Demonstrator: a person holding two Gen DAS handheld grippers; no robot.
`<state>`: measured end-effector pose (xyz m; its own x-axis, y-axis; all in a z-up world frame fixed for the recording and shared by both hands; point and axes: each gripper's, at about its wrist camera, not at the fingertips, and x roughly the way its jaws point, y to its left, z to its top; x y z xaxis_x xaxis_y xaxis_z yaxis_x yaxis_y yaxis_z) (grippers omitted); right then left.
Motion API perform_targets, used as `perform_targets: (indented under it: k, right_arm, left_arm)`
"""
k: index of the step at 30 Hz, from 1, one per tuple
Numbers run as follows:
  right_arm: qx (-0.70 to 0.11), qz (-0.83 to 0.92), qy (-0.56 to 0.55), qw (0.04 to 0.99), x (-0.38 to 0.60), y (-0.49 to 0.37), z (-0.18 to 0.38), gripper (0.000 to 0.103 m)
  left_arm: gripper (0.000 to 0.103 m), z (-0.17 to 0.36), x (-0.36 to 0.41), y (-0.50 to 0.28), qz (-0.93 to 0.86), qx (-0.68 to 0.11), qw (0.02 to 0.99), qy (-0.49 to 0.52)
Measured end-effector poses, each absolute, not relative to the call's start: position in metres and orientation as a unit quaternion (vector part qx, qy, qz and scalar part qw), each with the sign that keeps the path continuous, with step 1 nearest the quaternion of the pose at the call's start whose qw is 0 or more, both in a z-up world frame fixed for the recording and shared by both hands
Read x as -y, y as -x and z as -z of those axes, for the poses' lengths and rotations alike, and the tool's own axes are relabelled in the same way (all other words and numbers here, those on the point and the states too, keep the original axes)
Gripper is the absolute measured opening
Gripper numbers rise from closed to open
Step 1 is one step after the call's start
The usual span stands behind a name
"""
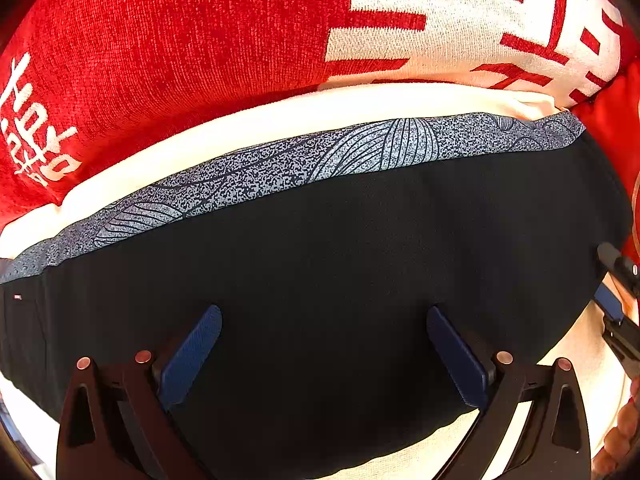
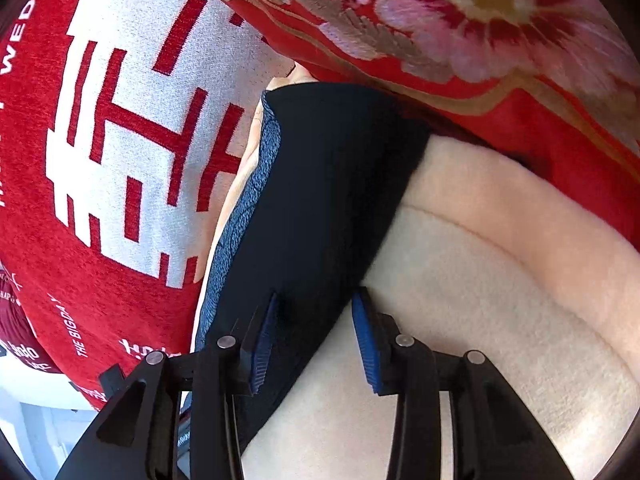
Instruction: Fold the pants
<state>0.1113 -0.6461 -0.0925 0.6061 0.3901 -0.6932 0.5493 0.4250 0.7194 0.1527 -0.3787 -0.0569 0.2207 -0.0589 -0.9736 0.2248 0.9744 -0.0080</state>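
Across the left wrist view, far left to far right: red knit blanket (image 1: 160, 40) with white lettering at the left edge and a big white block pattern toward the right. Just nearer, a strip of cream fleece cover (image 1: 280, 120). Nearer again, folded black pants (image 1: 340, 260), filling the middle, with a speckled grey-blue patterned band (image 1: 280, 164) along the far edge and a tiny red tag at the far left. Left gripper (image 1: 324, 356) directly over the black cloth, 2 blue pads spread wide, nothing pinched between them, black fabric showing in the gap. At the right edge, part of the right gripper (image 1: 618, 292) by the end of the pants, with fingers of a hand (image 1: 624, 424) in the near right corner.

Across the right wrist view, left to right: same red blanket (image 2: 100, 140) with the white block pattern, then the pants (image 2: 328, 200) running from near to far with the patterned band (image 2: 244, 220) on their left side, then cream fleece (image 2: 500, 280), and at the far right a red cloth embroidered with pink flowers (image 2: 480, 20). Right gripper (image 2: 316, 340) parted about halfway, left pad over the black cloth, right pad at its right edge, fabric edge lying loose between, not squeezed.
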Motion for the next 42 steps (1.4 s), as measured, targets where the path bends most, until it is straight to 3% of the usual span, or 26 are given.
perform_targets:
  k: [4,8,9,10,11,12,13,15,21,25,33,42]
  right_arm:
    - [-0.426,0.052,-0.521,0.738,0.645,-0.124,0.091,0.055]
    - [-0.421,0.054,-0.511,0.747,0.643,-0.139,0.091,0.058]
    - [-0.423,0.055,-0.516,0.743,0.644,-0.143,0.092,0.057]
    - [-0.432,0.061,-0.517,0.737,0.645,-0.146,0.092,0.044]
    - [-0.443,0.068,-0.514,0.731,0.646,-0.15,0.092,0.018]
    - [-0.445,0.066,-0.514,0.73,0.646,-0.151,0.091,0.016]
    - [-0.445,0.065,-0.512,0.732,0.646,-0.151,0.087,0.015]
    - [-0.444,0.058,-0.49,0.748,0.642,-0.152,0.073,0.014]
    - [-0.425,0.015,-0.415,0.804,0.618,-0.151,0.019,0.014]
    - [-0.437,-0.001,-0.363,0.823,0.596,-0.155,0.0,0.014]
    - [-0.448,-0.01,-0.258,0.856,0.542,-0.17,-0.038,0.014]
    - [-0.469,-0.031,-0.088,0.878,0.421,-0.179,-0.069,0.014]
  left_arm:
    - [0.103,0.057,0.379,-0.154,0.09,-0.617,0.779,-0.066]
    - [0.103,0.058,0.378,-0.155,0.09,-0.615,0.78,-0.066]
    - [0.103,0.058,0.379,-0.154,0.091,-0.615,0.78,-0.066]
    - [0.103,0.058,0.378,-0.155,0.092,-0.616,0.78,-0.066]
    - [0.103,0.057,0.377,-0.156,0.092,-0.616,0.779,-0.064]
    - [0.1,0.054,0.375,-0.157,0.088,-0.615,0.782,-0.058]
    - [0.087,0.051,0.373,-0.157,0.084,-0.611,0.785,-0.052]
    - [0.073,0.041,0.37,-0.159,0.094,-0.606,0.789,-0.034]
    - [0.073,0.04,0.379,-0.16,0.142,-0.608,0.781,-0.001]
    - [0.074,0.054,0.403,-0.151,0.147,-0.578,0.8,-0.064]
    - [0.075,0.051,0.387,-0.163,0.18,-0.578,0.795,-0.049]
    - [0.076,0.017,0.253,-0.169,0.098,-0.584,0.806,-0.004]
